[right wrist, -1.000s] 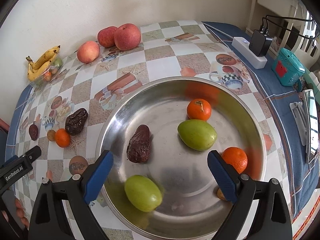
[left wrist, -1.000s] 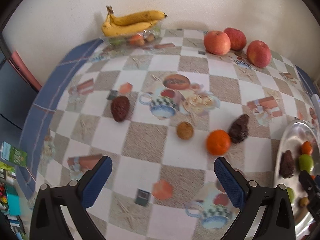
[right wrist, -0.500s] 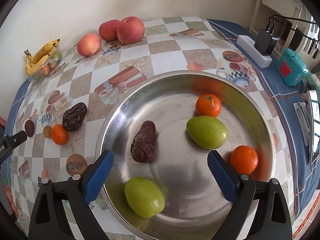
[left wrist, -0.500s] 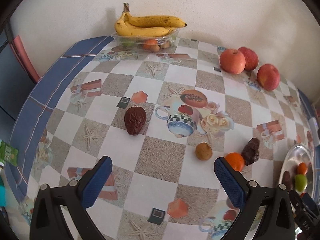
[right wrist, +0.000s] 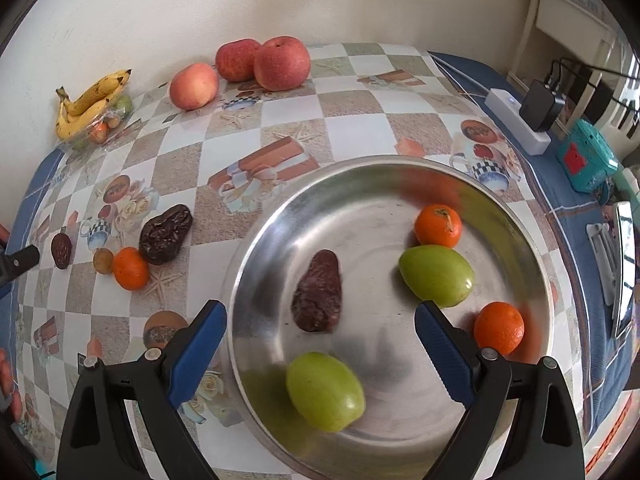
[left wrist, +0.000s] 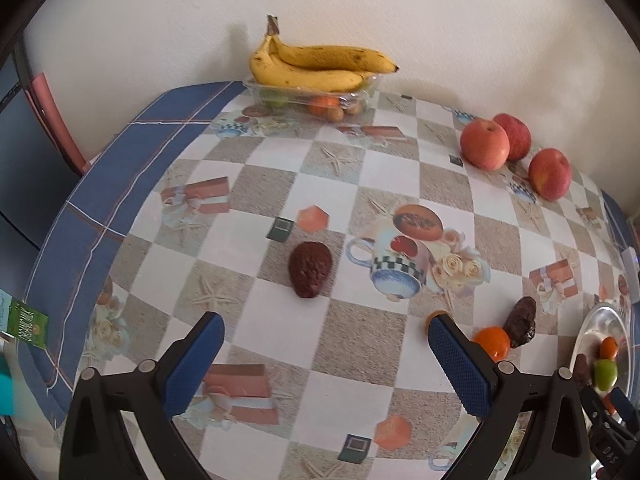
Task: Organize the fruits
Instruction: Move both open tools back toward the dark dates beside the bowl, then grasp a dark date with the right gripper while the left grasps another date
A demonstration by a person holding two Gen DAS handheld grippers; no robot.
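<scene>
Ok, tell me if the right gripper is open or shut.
Open. The right gripper has its blue fingers spread wide above the metal bowl, with nothing between them; the dark date lies untouched below.

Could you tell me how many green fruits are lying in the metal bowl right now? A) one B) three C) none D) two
D: in the right wrist view the metal bowl holds two green fruits, one near its front and one toward the right, next to two oranges and a dark wrinkled fruit.
</scene>
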